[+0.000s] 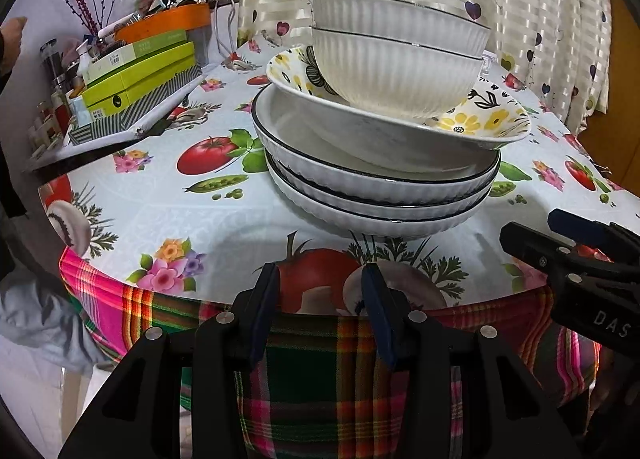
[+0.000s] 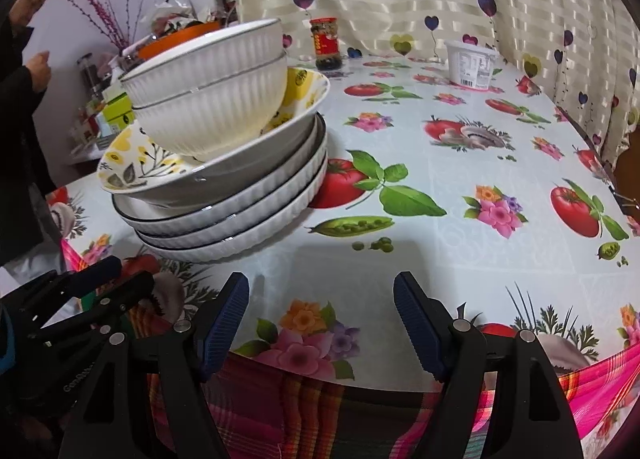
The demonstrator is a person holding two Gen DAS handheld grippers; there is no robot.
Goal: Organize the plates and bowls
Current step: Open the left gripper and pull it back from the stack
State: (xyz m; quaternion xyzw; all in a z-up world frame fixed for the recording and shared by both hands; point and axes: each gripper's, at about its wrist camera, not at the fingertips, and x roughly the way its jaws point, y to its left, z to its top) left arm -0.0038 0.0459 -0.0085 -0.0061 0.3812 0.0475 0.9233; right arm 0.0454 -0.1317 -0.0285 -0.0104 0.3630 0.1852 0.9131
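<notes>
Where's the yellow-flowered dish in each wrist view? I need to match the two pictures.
Left wrist: yellow-flowered dish right of centre, tilted in the stack, under two ribbed bowls.
Right wrist: same dish at left, under those bowls.
Shared landmark: the ribbed white plates beneath it.

Left tool [image 1: 320, 299] open at table edge [image 1: 240, 219]; two ribbed bowls [image 1: 400, 59] atop floral dish [image 1: 480, 123], stacked plates [image 1: 360, 183].

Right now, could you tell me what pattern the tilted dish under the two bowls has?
Yellow flowers with black stems and leaves on white, clearest in the right wrist view.
</notes>
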